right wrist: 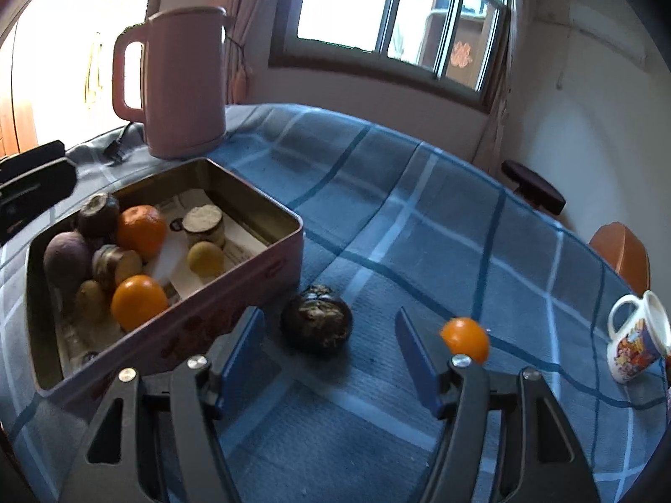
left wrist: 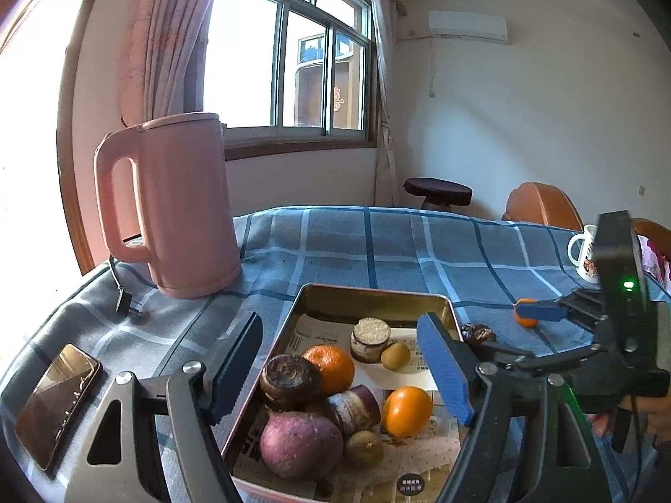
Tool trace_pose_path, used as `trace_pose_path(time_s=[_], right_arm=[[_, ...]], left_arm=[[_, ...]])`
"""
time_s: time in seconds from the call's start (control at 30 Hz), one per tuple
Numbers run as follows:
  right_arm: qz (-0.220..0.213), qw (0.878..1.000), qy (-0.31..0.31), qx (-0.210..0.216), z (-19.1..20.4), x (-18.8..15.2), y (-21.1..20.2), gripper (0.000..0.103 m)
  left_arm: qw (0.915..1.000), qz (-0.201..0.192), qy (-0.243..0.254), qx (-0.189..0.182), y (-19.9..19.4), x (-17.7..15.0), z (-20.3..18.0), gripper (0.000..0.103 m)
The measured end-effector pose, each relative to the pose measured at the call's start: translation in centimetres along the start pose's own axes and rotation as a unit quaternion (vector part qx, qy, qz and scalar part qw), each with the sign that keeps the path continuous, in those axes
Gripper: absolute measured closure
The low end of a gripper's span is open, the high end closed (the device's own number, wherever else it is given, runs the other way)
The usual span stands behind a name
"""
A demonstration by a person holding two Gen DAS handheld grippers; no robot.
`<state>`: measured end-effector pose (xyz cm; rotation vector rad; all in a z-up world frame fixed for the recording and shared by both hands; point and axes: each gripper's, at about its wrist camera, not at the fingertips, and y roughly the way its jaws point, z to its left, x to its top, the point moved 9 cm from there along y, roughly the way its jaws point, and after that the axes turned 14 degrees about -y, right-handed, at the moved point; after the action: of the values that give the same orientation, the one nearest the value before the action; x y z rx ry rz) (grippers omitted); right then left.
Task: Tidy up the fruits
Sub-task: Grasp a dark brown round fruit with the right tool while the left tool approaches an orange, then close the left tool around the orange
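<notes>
Fingers (right wrist: pixel 413 356) of your right gripper (right wrist: pixel 331 356): apart, empty, aimed at the dark fruit (right wrist: pixel 316 319) just beside the tin (right wrist: pixel 268 205); left gripper (left wrist: pixel 342 366): wide, empty, over it; risk: a finger nudges that round fruit and it rolls off.

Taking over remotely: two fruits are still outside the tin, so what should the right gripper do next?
Probably ease the right gripper forward and down around the dark mangosteen: its jaws are open and empty, and the fruit sits just ahead between them, beside the tin.
</notes>
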<state>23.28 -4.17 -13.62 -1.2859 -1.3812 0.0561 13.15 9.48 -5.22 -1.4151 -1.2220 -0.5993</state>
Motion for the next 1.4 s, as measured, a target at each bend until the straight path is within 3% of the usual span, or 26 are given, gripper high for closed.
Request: trace_pose_path(time_s=[0.2,0.27,0.3,0.43,0.57,0.73,0.9,1.03,1.4], right_arm=[[0.041,0.998,0.025,0.027,0.0,-0.3,2.8,0.039],[0.048,0.997,0.035,0.04,0.0,-0.6,3.6,0.055],[0.052,0.996,0.043,0.053,0.0,-0.7,3.9,0.056],[0.031,0.997,0.051,0.052,-0.3,-0.6,2.8,0.057],[0.008,0.998,0.062,0.012,-2.0,-1.2,0.4,0.057],[-0.001,0.993,0.092,-0.077,-6.8,-3.3,-2.8,0.057],[0.017,0.983,0.134,-0.126,-11.2,-6.6,-4.5,0.057],[0.022,0.974,0.174,-0.142,-14.2,-9.4,-5.5,0.057],[0.018,0.966,0.22,-0.135,-16.7,-11.7,-5.6,0.057]], left_arm=[[0.9998,0.017,0.008,0.004,1.5,0.2,-0.4,0.026],[0.9996,0.024,0.01,0.01,2.1,0.2,-0.5,0.026],[0.9996,0.026,0.009,0.008,2.2,0.3,-0.7,0.026],[0.9996,0.023,0.017,-0.001,2.1,0.7,-2.2,0.026],[0.9988,0.03,0.033,-0.018,2.4,0.7,-5.4,0.025],[0.996,0.053,0.055,-0.045,3.8,0.0,-10.5,0.025],[0.9892,0.115,0.061,-0.067,7.1,-2.3,-15.3,0.025],[0.9812,0.161,0.07,-0.081,9.1,-4.7,-18.2,0.025],[0.969,0.209,0.114,-0.065,14.5,-8.2,-21.7,0.026]])
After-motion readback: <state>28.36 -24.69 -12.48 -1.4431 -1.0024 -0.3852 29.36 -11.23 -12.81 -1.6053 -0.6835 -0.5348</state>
